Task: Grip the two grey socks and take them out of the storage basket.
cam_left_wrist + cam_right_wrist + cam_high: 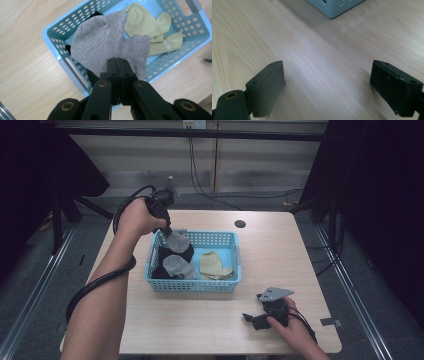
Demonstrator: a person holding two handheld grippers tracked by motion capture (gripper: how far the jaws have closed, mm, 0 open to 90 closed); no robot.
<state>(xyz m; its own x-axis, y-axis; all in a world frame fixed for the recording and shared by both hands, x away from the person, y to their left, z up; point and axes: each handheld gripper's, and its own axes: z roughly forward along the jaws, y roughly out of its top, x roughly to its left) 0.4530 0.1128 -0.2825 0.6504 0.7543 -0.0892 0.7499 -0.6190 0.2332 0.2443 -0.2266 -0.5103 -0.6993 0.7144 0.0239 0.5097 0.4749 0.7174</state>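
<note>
A light blue perforated basket (238,265) (53,35) stands in the middle of the wooden table. My left gripper (169,233) (117,62) hangs over the basket's far left corner, shut on a grey sock (178,242) (105,42) that dangles above the basket. Inside lie another grey sock (178,266), a black piece of clothing (165,254) and pale yellow socks (215,265) (152,27). My right gripper (250,318) (329,87) rests low on the table near the front right, open, with bare wood between its fingers.
A corner of the basket (334,7) shows at the top of the right gripper view. A round cable hole (240,224) sits in the table's far side. Bare tabletop (200,320) lies in front of the basket. Dark curtains flank the table.
</note>
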